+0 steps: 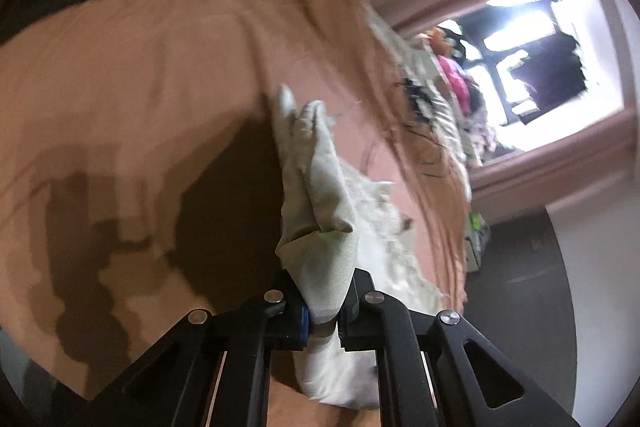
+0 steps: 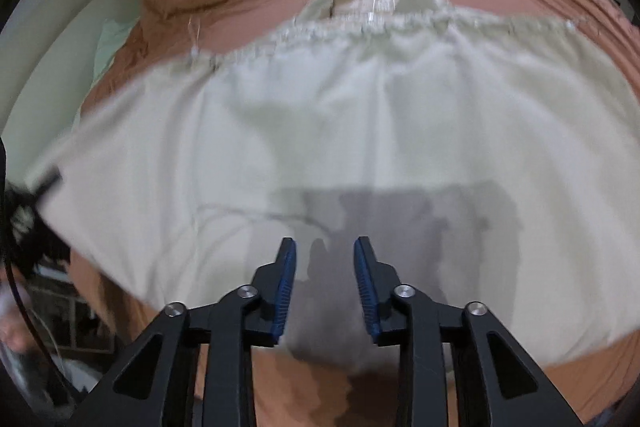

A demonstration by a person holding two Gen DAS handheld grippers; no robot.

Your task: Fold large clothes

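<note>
We saw the left hand-held gripper (image 1: pixel 322 311) pinching a bunched fold of the pale cream cotton garment (image 2: pixel 320 131), lifted off the terracotta-orange bedsheet (image 1: pixel 140 75). The right hand-held gripper (image 2: pixel 325 287) hung with its jaws spread and empty over the garment's flat panel, below the gathered waistband (image 2: pixel 360 27). Blur made the pinched layers hard to count; if it was a single layer, we judged the fold could slump unevenly or slip free.
</note>
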